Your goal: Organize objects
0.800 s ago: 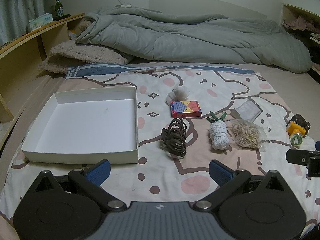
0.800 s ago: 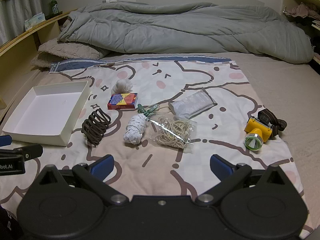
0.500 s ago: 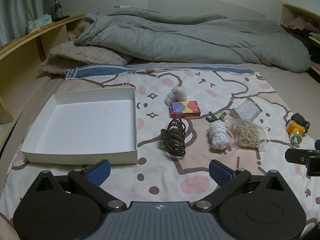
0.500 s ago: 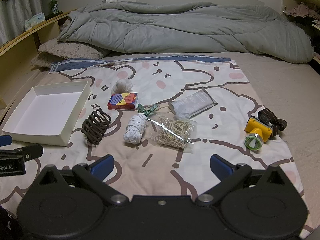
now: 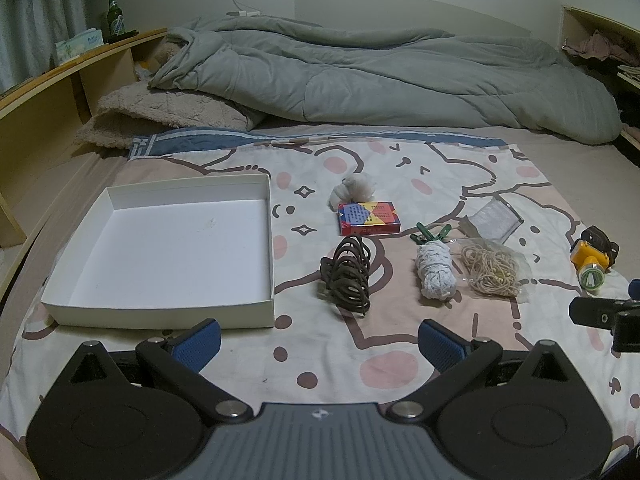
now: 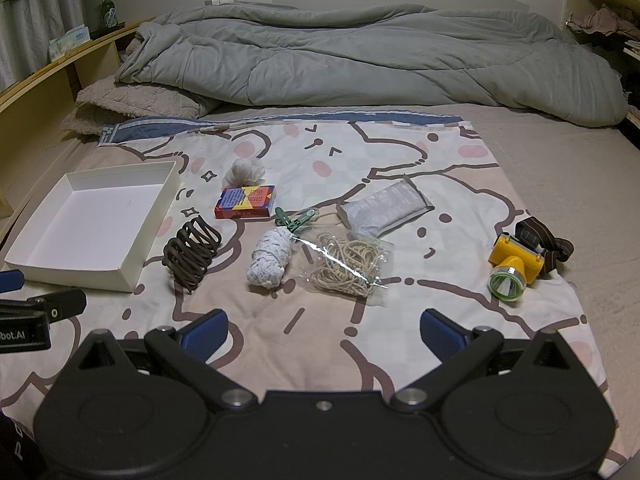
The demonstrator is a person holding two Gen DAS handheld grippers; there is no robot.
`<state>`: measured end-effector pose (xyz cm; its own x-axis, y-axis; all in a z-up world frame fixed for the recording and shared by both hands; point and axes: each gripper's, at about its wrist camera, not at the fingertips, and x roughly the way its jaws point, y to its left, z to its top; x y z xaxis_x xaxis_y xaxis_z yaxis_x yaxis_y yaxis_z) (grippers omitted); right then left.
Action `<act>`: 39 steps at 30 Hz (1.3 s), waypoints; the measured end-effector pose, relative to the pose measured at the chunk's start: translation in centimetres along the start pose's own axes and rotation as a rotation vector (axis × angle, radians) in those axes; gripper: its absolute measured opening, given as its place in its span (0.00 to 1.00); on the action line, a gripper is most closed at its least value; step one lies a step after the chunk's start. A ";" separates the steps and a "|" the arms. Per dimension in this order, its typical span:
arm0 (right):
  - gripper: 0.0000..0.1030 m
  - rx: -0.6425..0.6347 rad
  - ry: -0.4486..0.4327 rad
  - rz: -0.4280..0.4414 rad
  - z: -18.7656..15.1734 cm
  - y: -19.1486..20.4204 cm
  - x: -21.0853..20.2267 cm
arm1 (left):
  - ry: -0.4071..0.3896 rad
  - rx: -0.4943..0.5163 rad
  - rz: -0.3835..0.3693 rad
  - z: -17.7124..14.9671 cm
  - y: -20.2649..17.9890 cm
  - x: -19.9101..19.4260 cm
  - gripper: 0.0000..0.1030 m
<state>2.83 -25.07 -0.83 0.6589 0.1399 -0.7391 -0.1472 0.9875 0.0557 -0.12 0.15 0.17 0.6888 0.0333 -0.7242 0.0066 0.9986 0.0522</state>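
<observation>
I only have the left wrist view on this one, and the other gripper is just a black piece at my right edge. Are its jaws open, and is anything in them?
Observer: In the right wrist view the right gripper is wide open. Its blue pads stand far apart with nothing between them.
Operator: The headlamp is squeezed against my edge. Does it have a strap?
Observer: Yes. Behind the yellow plastic headlamp lies a brown striped elastic strap, looped loosely on the printed blanket.
Operator: And the small grey pouch further back?
Observer: It is a flat silver-grey packet lying face up, with faint print on it that is too small to read.
</observation>
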 end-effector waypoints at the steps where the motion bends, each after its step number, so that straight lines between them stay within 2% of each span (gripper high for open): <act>1: 1.00 0.000 0.000 0.000 0.0 0.0 0.0 | 0.000 -0.001 0.000 0.0 0.0 0.0 1.00; 39: 1.00 -0.001 0.001 -0.001 0.1 0.1 -0.1 | 0.002 -0.002 0.003 -0.3 -0.3 0.1 1.00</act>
<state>2.86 -25.01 -0.70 0.6583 0.1388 -0.7398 -0.1475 0.9876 0.0541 -0.21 -0.18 -0.13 0.6873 0.0360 -0.7255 0.0035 0.9986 0.0528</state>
